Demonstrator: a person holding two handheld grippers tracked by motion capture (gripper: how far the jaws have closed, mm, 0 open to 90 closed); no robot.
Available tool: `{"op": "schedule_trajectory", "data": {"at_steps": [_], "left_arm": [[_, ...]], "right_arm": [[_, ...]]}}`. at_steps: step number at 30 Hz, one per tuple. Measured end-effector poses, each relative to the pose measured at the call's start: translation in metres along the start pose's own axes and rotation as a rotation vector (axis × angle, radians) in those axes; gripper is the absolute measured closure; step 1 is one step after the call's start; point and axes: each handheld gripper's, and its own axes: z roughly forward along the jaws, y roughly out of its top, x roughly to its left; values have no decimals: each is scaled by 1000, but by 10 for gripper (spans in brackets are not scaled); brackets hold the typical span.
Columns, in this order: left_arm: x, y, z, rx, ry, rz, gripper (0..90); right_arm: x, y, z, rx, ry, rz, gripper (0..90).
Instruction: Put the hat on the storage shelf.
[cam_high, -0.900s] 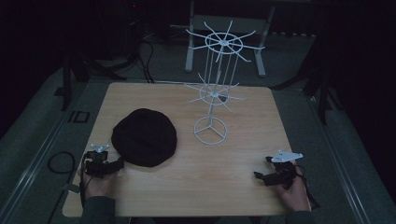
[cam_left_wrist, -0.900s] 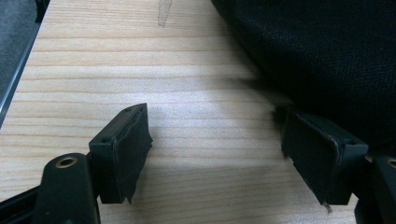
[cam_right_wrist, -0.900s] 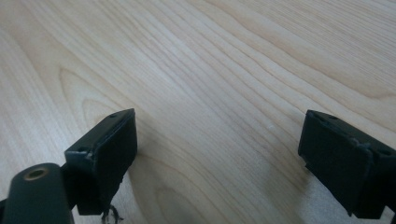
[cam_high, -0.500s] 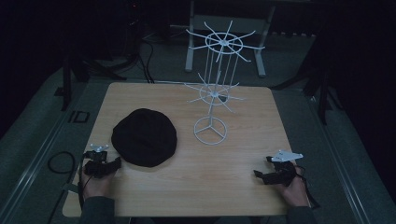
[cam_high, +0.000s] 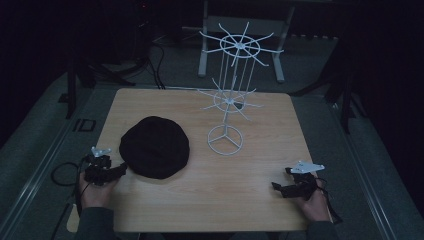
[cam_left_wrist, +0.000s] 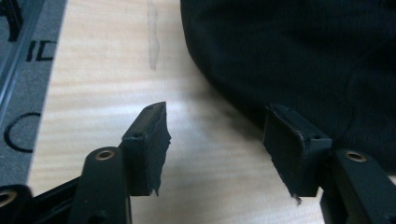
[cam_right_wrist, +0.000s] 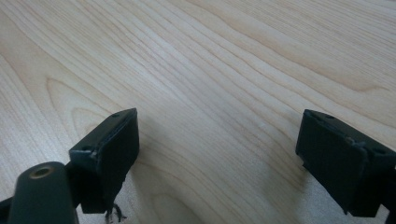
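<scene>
High view, left gripper (cam_high: 120, 169) jaws spread beside black cap (cam_high: 155, 146), seemingly touching, right gripper (cam_high: 280, 187) jaws spread over table (cam_high: 240, 185).

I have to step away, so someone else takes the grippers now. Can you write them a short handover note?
Left gripper: open, jaws at the near edge of the black hat, nothing pinched.
Right gripper: open, over bare table at the near right, holding nothing.
The hat lies flat on the left half of the table; the white wire rack stands behind it toward the middle, its arms bare.
Done: nothing gripped yet.
Left: probably grasp the hat and hang it on the rack.
</scene>
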Motion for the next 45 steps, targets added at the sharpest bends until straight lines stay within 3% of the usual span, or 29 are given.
{"op": "schedule_trajectory", "data": {"at_steps": [7,17,21,22,23,25,26,28,30,32,34,35,36,39,40,41,45], "left_arm": [[-1,22,5,-9,-3,24,348],[-3,55,32,28,1,48,253],[-6,61,49,85,15,61,235],[-8,61,60,128,21,70,235],[-8,61,60,128,21,70,235],[-10,59,68,167,22,84,255],[-11,58,73,207,19,84,344],[-13,57,79,250,9,86,374],[-15,60,80,275,8,83,470],[-16,62,80,286,14,90,499],[-18,64,80,304,26,93,639],[-18,65,80,309,27,96,639],[-17,67,80,314,32,92,706],[-14,67,79,296,4,58,744],[-10,66,78,273,-31,19,760],[-10,66,78,273,-31,19,765],[-3,67,74,235,-105,-55,776]], "right_arm": [[0,0,0,1,-2,2,133],[0,0,0,0,-2,1,133],[0,0,0,0,-2,1,133],[0,0,0,0,-2,2,132],[0,0,0,0,-2,2,132],[0,0,0,0,-2,1,133],[0,0,0,0,-2,1,133],[0,0,0,0,-2,1,133],[0,0,0,0,-3,1,133],[0,0,0,0,-2,1,133],[0,0,0,0,-2,1,133],[0,0,0,0,-2,1,133],[0,0,0,0,-2,2,133],[0,0,0,0,-2,1,133],[0,0,0,0,-2,2,133],[0,0,0,0,-2,2,133],[0,0,0,0,-2,1,132]]}}
